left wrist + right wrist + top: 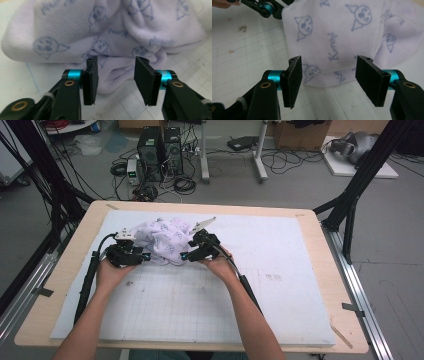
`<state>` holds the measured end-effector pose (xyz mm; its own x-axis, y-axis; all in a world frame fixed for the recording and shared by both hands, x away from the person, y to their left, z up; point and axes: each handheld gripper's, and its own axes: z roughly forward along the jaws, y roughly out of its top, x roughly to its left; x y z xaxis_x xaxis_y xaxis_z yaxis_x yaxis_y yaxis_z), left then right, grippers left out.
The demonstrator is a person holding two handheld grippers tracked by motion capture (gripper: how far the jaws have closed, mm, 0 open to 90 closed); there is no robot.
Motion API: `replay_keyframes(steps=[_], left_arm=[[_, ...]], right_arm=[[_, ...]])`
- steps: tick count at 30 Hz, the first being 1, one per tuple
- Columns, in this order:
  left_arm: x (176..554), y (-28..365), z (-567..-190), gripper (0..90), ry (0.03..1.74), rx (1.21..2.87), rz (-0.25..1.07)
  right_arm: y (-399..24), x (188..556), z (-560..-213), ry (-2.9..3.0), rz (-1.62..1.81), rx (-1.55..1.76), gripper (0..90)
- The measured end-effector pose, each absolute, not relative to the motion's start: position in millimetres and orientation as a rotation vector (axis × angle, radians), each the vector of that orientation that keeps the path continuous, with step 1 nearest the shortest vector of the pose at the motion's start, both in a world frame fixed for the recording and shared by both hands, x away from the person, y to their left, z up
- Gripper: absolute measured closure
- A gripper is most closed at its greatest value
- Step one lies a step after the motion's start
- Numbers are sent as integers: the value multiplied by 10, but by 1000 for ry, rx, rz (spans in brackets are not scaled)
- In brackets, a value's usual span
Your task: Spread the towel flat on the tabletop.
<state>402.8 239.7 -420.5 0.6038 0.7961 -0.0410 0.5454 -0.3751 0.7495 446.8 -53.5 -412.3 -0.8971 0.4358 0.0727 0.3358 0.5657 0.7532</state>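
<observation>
Crumpled, soft knit lilac cloth (162, 240) printed with cartoon faces.

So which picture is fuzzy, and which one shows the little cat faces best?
Left gripper view: the purple cloth looks soft and blurry, especially near the top, while the black pads are sharp. Right gripper view: the cat faces and writing are clearest. High view: small and grainy, evenly lit, with the cloth's pattern hard to see.
</observation>
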Motion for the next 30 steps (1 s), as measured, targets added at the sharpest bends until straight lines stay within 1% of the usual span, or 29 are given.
replay_keyframes(steps=[5, 6, 7, 8, 9, 10, 11, 13, 14, 15, 18, 26, 27, 28, 30], left_arm=[[4097, 2356, -4323, 647, 1074, 2106, 397], [4097, 2356, -4323, 673, 1074, 2106, 397], [4104, 2356, -4331, 697, 1077, 2107, 390], [4108, 2359, -4335, 697, 1076, 2107, 385], [4113, 2358, -4338, 755, 1073, 2106, 386], [4113, 2353, -4339, 755, 1076, 2103, 388], [4109, 2351, -4335, 824, 1073, 2114, 399], [4106, 2358, -4330, 848, 1071, 2113, 395], [4106, 2358, -4330, 855, 1071, 2113, 395], [4100, 2372, -4315, 859, 1067, 2114, 390], [4084, 2380, -4289, 864, 1057, 2115, 392], [3906, 2405, -4044, 870, 989, 2061, 428], [3863, 2401, -3996, 870, 971, 2059, 440], [3799, 2390, -3935, 870, 946, 2055, 451], [3755, 2381, -3896, 870, 932, 2058, 453]], right_arm=[[-448, 4478, -4227, 2688, 1190, 655, 469], [-448, 4478, -4227, 2688, 1190, 655, 469], [-423, 4483, -4249, 2685, 1178, 652, 517], [-423, 4483, -4249, 2685, 1178, 652, 517], [-401, 4488, -4269, 2694, 1178, 649, 596], [-401, 4488, -4269, 2694, 1178, 649, 596], [-386, 4491, -4284, 2705, 1179, 649, 674], [-380, 4495, -4292, 2717, 1182, 637, 764], [-380, 4495, -4292, 2717, 1182, 637, 764], [-384, 4490, -4285, 2727, 1201, 643, 842], [-392, 4487, -4265, 2730, 1211, 635, 862], [-621, 4402, -3930, 2655, 1352, 601, 873], [-621, 4402, -3930, 2655, 1352, 601, 873], [-694, 4350, -3839, 2641, 1366, 579, 873], [-714, 4331, -3815, 2642, 1367, 571, 873]])
